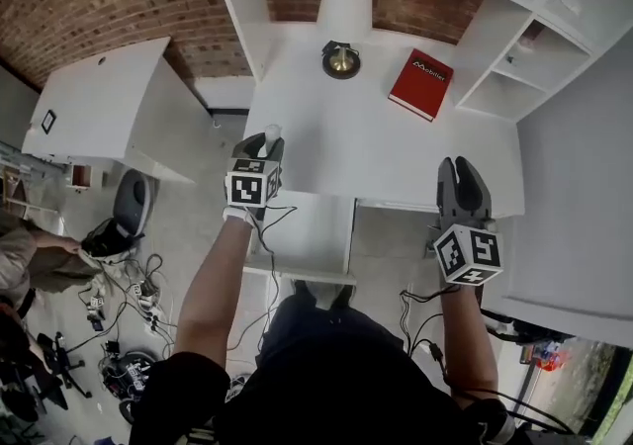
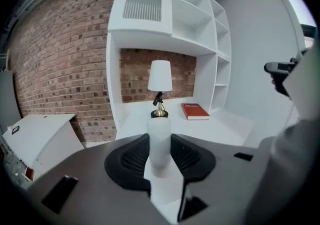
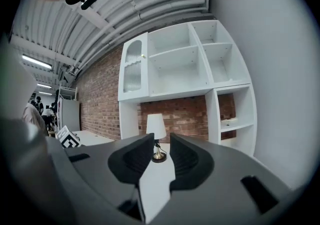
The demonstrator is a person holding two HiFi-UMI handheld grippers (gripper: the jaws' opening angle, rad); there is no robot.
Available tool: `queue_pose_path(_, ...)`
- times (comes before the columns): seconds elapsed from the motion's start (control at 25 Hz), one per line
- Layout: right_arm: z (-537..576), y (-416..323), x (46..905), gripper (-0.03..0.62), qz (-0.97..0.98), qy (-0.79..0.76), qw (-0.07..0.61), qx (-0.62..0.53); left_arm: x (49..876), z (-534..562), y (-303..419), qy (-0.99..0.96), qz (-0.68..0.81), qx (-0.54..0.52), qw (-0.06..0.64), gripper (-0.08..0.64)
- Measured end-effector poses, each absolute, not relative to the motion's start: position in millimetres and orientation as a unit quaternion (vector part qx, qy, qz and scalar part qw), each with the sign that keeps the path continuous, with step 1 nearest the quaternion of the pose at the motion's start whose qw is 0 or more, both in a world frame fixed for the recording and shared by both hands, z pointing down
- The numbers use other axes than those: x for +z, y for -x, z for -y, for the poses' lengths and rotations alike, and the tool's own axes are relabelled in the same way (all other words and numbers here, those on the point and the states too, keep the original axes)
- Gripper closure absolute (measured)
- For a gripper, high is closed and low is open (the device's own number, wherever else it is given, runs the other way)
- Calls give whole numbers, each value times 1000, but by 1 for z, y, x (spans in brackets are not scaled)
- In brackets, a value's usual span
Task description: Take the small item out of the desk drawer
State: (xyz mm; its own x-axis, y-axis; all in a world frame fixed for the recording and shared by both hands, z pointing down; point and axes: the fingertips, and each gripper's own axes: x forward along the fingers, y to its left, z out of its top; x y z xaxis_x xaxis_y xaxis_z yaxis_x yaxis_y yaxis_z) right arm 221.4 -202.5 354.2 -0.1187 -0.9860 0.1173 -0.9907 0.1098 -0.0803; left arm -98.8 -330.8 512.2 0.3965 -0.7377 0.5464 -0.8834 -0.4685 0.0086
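My left gripper (image 1: 260, 150) is shut on a small white cylinder-shaped item (image 1: 272, 133), held upright over the left front part of the white desk (image 1: 326, 136). In the left gripper view the item (image 2: 159, 141) stands between the two dark pads (image 2: 131, 161), which press on its sides. Below it the desk drawer (image 1: 309, 232) stands pulled out, and its inside looks bare. My right gripper (image 1: 462, 172) hovers over the desk's right front edge. Its jaws (image 3: 161, 156) stand apart with nothing between them.
A white-shaded lamp (image 1: 343, 8) with a brass base stands at the back of the desk, and a red book (image 1: 421, 83) lies to its right. Open white shelves (image 1: 539, 47) rise at the right. A second white desk (image 1: 109, 107) stands to the left, with cables on the floor.
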Motion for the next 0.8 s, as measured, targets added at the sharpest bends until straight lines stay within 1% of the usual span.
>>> queue_pose_path(0.2,197,-233,373,506,709,-699,43,79,604,365,86,-815,437,337,177,431)
queue_pose_path(0.36,194,-237,386,506,684,-722,53,88,657,381,83,-800,411,394,189,431)
queue_pose_path(0.64,191,-232,398,506,659,-742,64,103,703,380,68,-789,341,472,197,426)
queue_pose_path(0.8,195,-225,404,506,658,-742,62,109,713,379,62,-791,324,477,206,400)
